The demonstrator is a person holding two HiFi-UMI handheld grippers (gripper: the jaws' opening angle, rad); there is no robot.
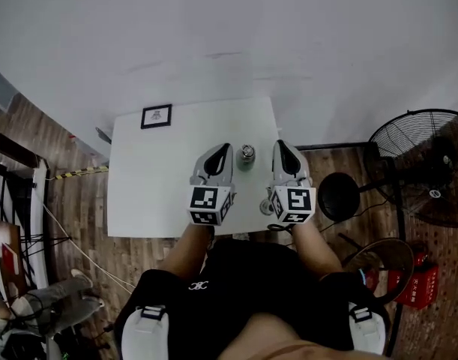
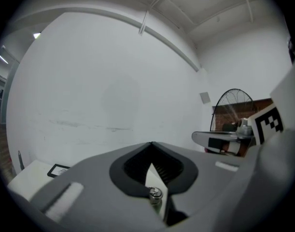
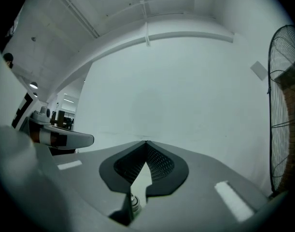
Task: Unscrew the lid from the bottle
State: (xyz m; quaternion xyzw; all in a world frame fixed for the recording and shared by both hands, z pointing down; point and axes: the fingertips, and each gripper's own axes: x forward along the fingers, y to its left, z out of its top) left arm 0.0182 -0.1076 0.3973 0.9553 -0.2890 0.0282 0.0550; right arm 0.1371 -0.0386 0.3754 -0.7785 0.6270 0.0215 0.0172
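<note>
1. Left gripper (image 1: pixel 222 153) hovers over the white desk (image 1: pixel 150 190) with its jaws closed together and nothing between them. Its own view shows the tips meeting, with only a narrow slit lower down.
2. Right gripper (image 1: pixel 282 148) is likewise fully closed and empty. It is level with the left one, and both point away from the person.
3. A small bottle (image 1: pixel 246 155) stands upright on the desk between the two grippers, touching neither, nearer the desk's right side.
4. Its silvery lid (image 2: pixel 155 193) sits on top of the bottle. Each gripper view catches the bottle through the slit between its jaws.
5. A black-framed card (image 1: pixel 156 116) lies flat near the desk's far left corner, well apart from the bottle.
6. A standing fan (image 1: pixel 427 163) is on the wooden floor to the right of the desk.
</note>
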